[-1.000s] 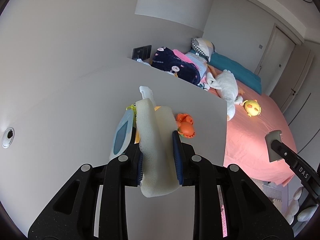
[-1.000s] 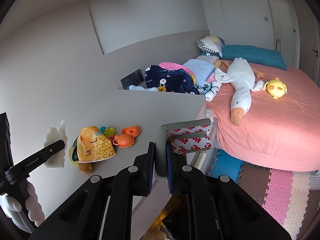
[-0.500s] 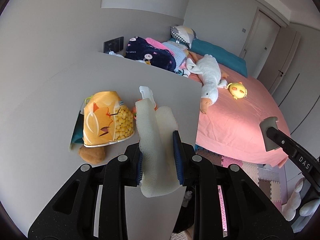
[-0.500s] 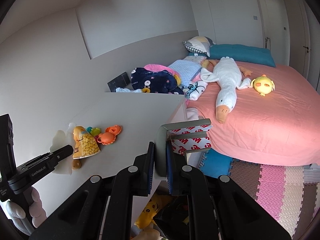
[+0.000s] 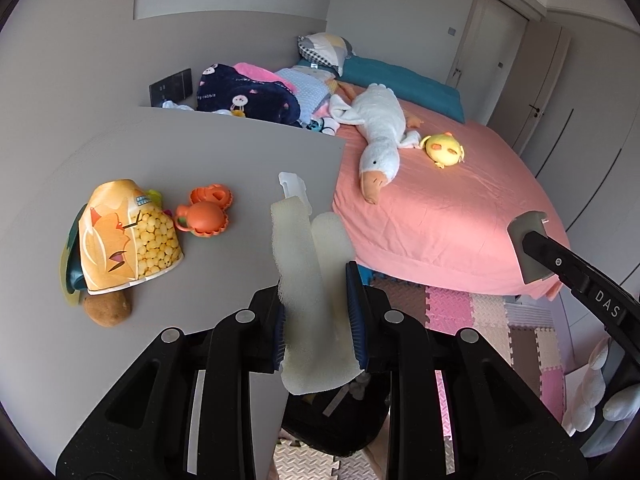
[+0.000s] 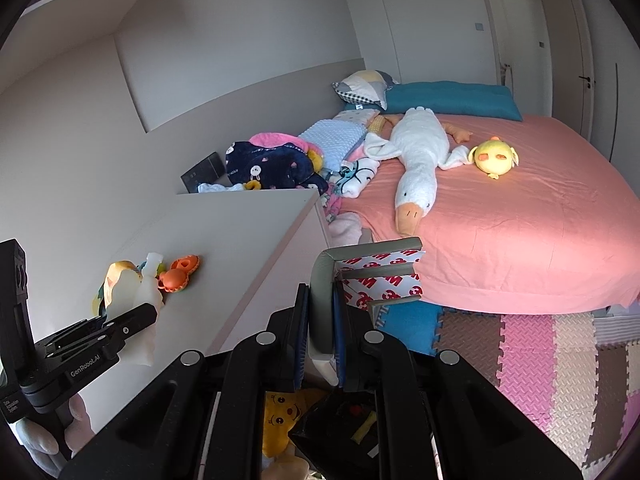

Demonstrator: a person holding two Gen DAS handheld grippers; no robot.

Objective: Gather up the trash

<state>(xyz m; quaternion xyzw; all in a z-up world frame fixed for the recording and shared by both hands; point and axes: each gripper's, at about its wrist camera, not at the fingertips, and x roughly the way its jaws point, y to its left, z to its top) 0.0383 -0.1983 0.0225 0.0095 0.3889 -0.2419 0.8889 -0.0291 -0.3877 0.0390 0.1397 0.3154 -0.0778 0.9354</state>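
Trash in both grippers: left gripper [image 5: 316, 320] pinches a folded cream foam sheet [image 5: 310, 280]; right gripper [image 6: 320, 328] is clamped on a grey foam corner guard with red-printed tape backing [image 6: 372, 270]. Both hang past the grey tabletop [image 5: 200, 152] edge, above a dark bin [image 5: 332, 420]. Risk: springy foam slips out, or drops outside the rim.

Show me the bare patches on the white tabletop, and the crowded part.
The tabletop is bare across its far half, from the snack cup and orange toy back to the dark wall panel, and along the bed-side edge. Crowded: the near wall-side corner, where the cup, a brown lump and the toys cluster.
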